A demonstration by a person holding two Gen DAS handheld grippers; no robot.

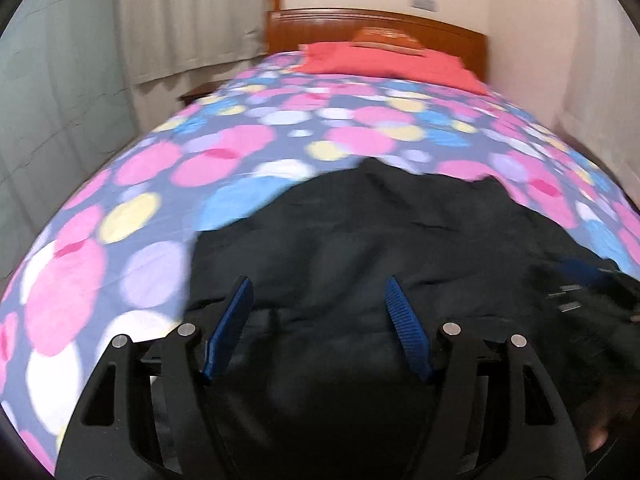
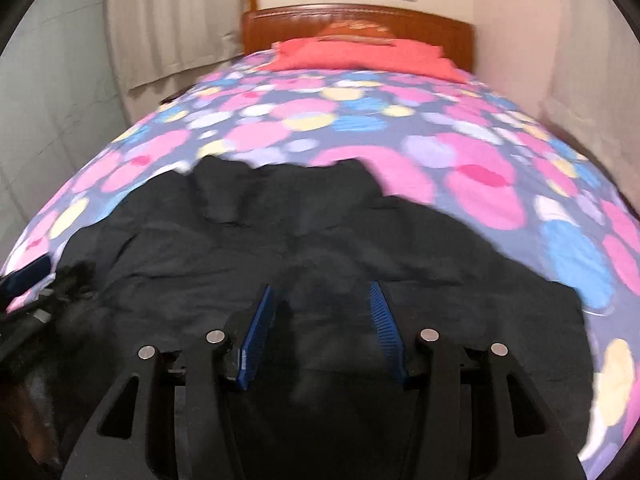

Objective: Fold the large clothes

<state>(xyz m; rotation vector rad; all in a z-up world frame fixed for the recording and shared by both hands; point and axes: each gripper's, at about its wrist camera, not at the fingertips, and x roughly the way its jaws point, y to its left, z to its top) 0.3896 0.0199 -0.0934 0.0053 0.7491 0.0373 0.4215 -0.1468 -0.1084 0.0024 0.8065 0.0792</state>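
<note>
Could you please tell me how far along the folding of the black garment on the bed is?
Done: the black garment is laid out on the dotted bedspread, though rumpled; no neat fold shows. In hand: nothing yet. The left tongs and right tongs both hover open over the cloth, with nothing between their pads. Left: gripping the edges, making the folds and smoothing them.
</note>
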